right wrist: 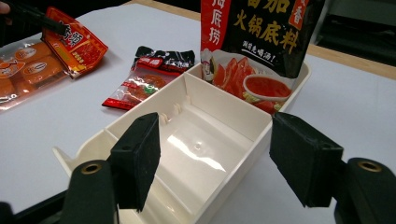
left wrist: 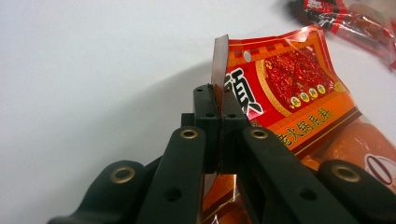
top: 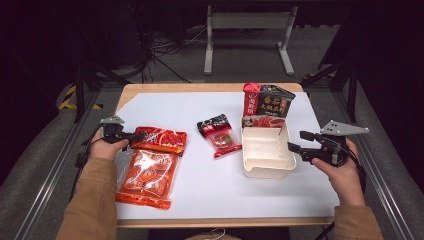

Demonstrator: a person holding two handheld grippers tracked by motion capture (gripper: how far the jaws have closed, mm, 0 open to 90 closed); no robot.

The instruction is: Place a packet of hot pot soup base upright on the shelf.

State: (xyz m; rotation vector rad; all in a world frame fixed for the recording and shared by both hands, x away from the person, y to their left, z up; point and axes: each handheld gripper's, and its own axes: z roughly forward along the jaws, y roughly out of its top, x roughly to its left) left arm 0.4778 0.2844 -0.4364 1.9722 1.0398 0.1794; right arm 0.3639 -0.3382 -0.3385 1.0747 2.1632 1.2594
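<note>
Red sauce packet [top: 161,139] lies at the left of the high view, on the white worktop [top: 200,190], partly over a bigger orange packet [top: 147,177]. Left gripper [left wrist: 218,100] is pressed together on its thin top edge, pinching the glossy, crinkled foil. I think a slow, level lift is best, because the smooth film may slip or drag the packet below. Right gripper [right wrist: 215,163] is spread around the near wall of the cream plastic tray [right wrist: 198,154], not pressing it. This tray is rigid, with dividers; one tall dark pouch [right wrist: 261,37] stands inside.
</note>
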